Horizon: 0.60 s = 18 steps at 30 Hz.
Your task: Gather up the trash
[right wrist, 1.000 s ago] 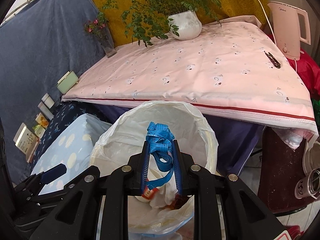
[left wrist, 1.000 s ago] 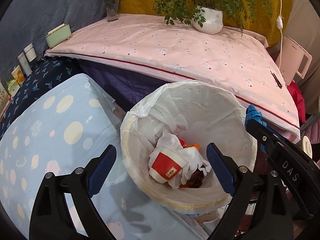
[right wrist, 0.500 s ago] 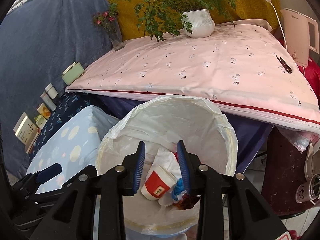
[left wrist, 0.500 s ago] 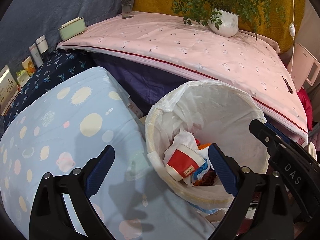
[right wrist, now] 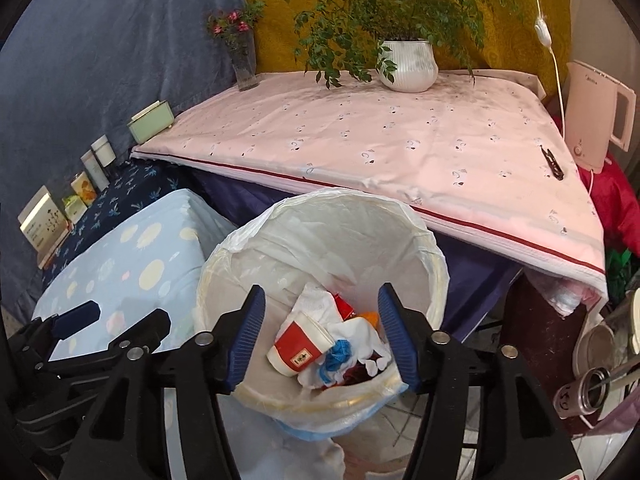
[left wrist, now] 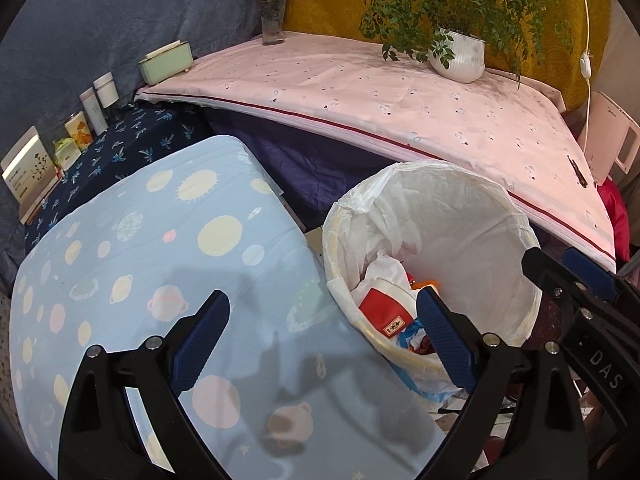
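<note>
A round trash bin with a white liner (right wrist: 416, 232) stands below the pink table; it also shows in the left wrist view (left wrist: 516, 216). Inside lie a red and white paper cup (right wrist: 298, 342), white tissues and a crumpled blue strip (right wrist: 336, 354). My right gripper (right wrist: 322, 338) is open and empty right above the bin. My left gripper (left wrist: 322, 338) is open and empty over the light blue cloth (left wrist: 132, 256), left of the bin. The cup shows in the left wrist view (left wrist: 384, 308) too.
A pink-clothed table (right wrist: 400, 140) carries a potted plant (right wrist: 408, 64), a flower vase (right wrist: 244, 64), a green box (right wrist: 151, 126) and a black clip (right wrist: 552, 164). A white kettle (right wrist: 596, 116) stands at right. Small boxes (left wrist: 32, 164) line the dark blue shelf at left.
My right gripper opened and let the blue strip fall into the bin. My left gripper moved left, away from the bin, over the light blue cloth.
</note>
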Available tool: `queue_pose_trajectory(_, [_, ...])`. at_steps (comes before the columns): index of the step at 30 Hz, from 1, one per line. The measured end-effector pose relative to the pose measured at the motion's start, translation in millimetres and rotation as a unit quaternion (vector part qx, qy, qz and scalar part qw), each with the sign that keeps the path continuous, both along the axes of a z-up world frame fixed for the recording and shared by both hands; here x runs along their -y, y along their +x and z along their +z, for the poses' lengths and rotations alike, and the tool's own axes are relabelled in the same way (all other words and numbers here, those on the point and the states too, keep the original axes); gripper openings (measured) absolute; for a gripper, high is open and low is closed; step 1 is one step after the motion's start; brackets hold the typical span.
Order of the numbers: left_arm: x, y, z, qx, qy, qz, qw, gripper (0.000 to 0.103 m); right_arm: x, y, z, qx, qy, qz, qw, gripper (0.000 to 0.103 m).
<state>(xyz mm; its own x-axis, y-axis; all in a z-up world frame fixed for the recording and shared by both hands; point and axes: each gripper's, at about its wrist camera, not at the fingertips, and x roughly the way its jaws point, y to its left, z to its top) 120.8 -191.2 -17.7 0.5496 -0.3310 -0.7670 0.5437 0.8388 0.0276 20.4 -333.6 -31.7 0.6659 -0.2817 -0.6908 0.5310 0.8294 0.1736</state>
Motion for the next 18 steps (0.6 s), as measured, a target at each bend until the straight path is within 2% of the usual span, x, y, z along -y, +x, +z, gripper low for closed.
queue_pose_trajectory(8, [-14.0,-15.8,4.4,0.009,0.011,0.006,0.9999,0.090,-14.2,-17.0,14.4,-0.019,-0.026,0.016,0.999,0.083])
queue_pose_trajectory(14, [-26.5,-25.6,4.5,0.004,0.011,0.015,0.9998,0.092,-20.5,-28.6,15.9,-0.027,-0.036,0.020,0.999,0.085])
queue_pose_trajectory(17, [-30.2,-31.0,4.8,0.009,0.014,0.018,0.9997,0.094,-21.9,-35.1,16.2,-0.032,-0.037,0.017,0.999,0.097])
queue_pose_trajectory(18, [-31.2,-32.9,4.2,0.009,0.016,0.018,0.9997,0.094,-22.5,-36.9,16.0,-0.033,-0.038,0.017,0.999,0.096])
